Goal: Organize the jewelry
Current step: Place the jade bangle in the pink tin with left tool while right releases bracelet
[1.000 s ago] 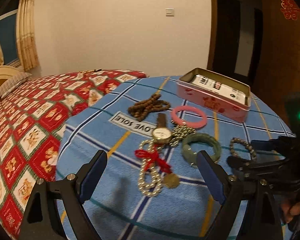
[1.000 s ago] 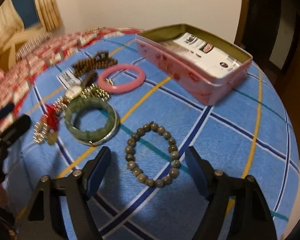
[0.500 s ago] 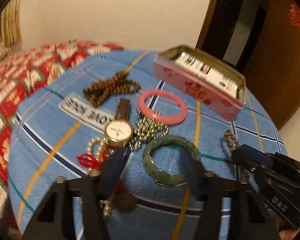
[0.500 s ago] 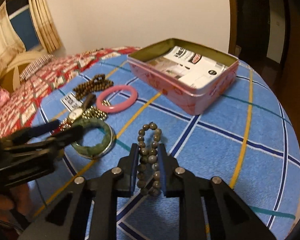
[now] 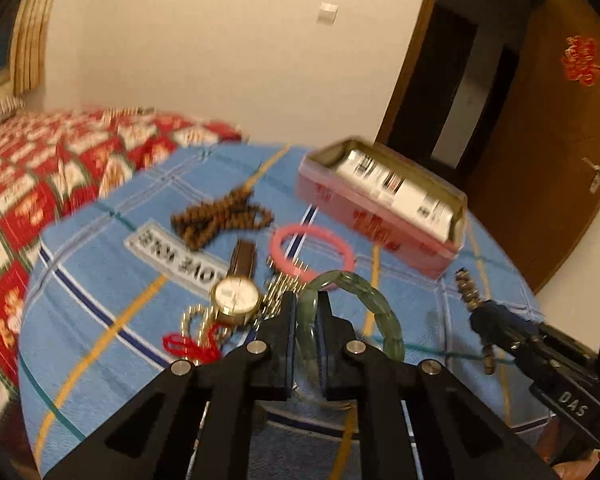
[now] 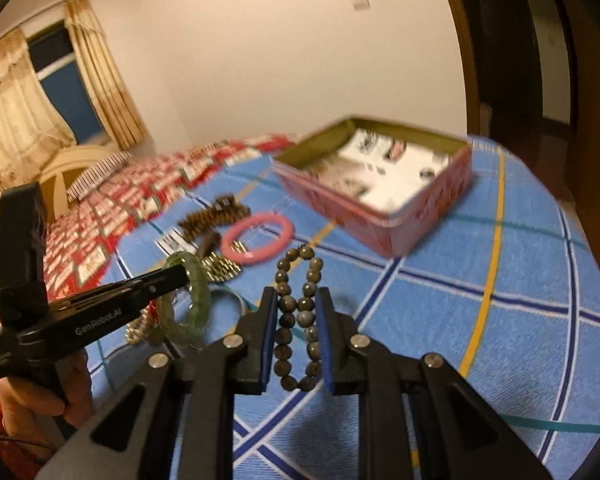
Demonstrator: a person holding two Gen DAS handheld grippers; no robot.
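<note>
Left gripper pinched on rim of green jade bangle; bangle tilted up off blue plaid cloth, seen side-on from right wrist cam.
Right gripper clamped on grey bead bracelet, loop squashed into two strands btwn pads, far end sticking out at 12 o'clock.
Open pink tin at 1 o'clock from right gripper, papers/cards inside.
Pink bangle flat on cloth at 12 o'clock from left gripper, near tin.
Gold wristwatch at 10 o'clock, just beside gold chain.
Brown bead strand beyond it at 11.
Red knot charm at 9 o'clock.
Person's hand on left gripper handle.
Frames blurred.
</note>
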